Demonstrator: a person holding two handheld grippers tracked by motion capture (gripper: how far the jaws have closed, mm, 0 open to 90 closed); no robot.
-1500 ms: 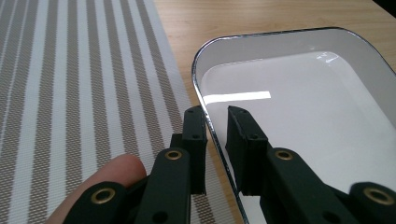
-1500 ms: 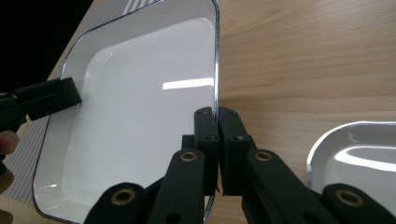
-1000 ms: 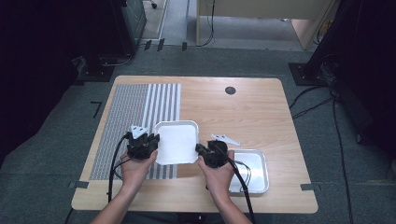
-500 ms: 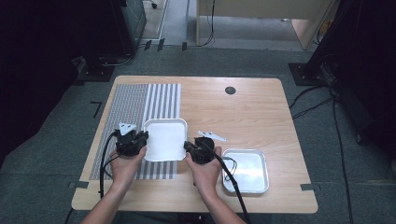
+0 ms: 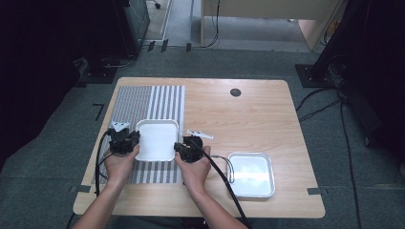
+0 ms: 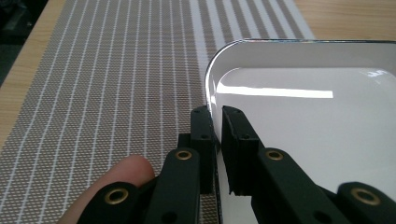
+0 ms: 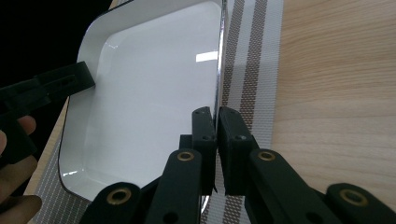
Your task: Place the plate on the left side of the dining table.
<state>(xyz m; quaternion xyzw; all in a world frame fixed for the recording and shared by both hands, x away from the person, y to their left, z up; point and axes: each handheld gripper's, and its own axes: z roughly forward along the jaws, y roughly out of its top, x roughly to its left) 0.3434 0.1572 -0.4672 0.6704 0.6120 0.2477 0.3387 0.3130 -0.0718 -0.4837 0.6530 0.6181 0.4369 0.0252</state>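
A white square tray with a dark rim is held over the striped placemat on the table's left half. My left gripper is shut on its left rim; in the left gripper view the jaws pinch the tray's edge at my left gripper. My right gripper is shut on the opposite rim, and in the right gripper view my right gripper clamps the tray's right edge. The tray holds nothing, and the left gripper's jaws show across it.
A second white tray lies on the bare wood at the front right. A round dark grommet sits near the far edge. Cables trail from both grippers toward the front edge.
Both grippers have carried the tray leftward and a little nearer, from the placemat's right edge onto the mat. The second tray has stayed put.
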